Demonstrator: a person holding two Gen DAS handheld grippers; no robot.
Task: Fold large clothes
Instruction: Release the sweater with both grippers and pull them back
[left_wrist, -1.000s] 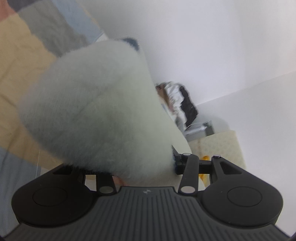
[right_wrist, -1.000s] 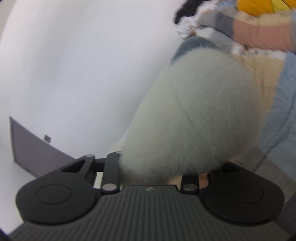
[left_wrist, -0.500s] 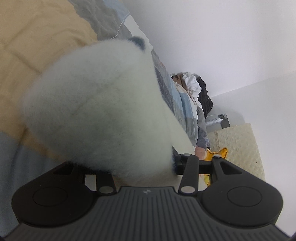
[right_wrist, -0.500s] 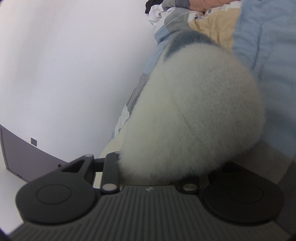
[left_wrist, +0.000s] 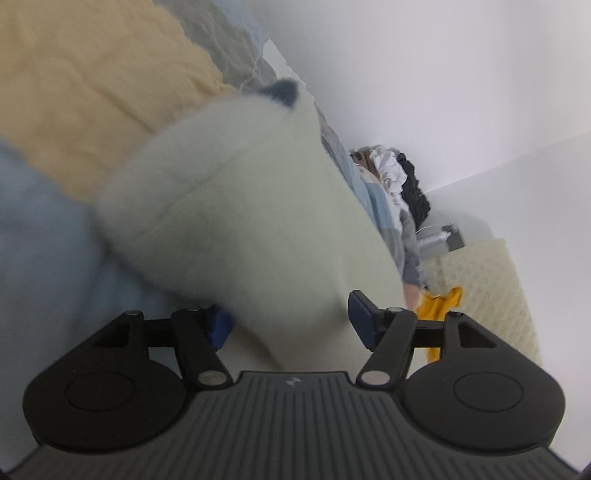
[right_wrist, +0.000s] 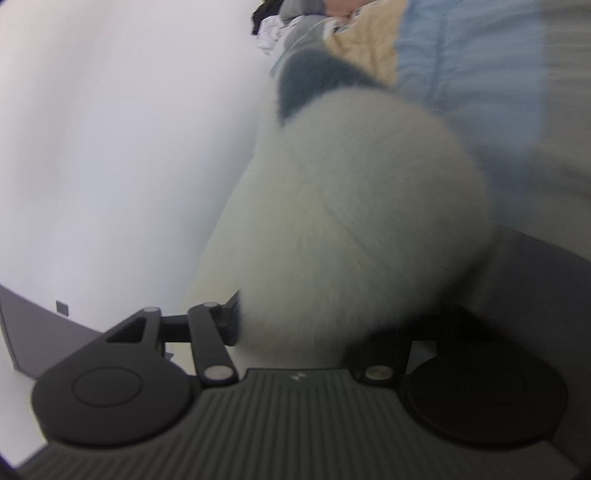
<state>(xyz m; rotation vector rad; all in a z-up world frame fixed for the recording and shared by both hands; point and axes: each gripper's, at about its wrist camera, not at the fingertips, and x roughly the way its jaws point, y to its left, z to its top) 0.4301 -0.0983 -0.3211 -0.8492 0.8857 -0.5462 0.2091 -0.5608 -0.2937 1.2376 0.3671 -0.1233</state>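
Both claws have sunk toward the bed (left_wrist: 92, 92) and have just been opening. Left claw (left_wrist: 291, 321) stands released, the fluffy white garment (left_wrist: 240, 206) loose between its pads; right claw (right_wrist: 314, 325) likewise slack, garment resting near the bed's wall-side edge.

The garment (left_wrist: 240, 221) is fluffy pale fleece with a darker blue-grey patch; the bed (left_wrist: 74, 92) cover is soft quilted cloth; each tool body is ribbed matt black plastic.

No words, numbers or labels can be read in either view; the only mark is a small pale emblem on the ribbed body of the left gripper (left_wrist: 290, 325) and the right gripper (right_wrist: 295, 325), too tiny to read.
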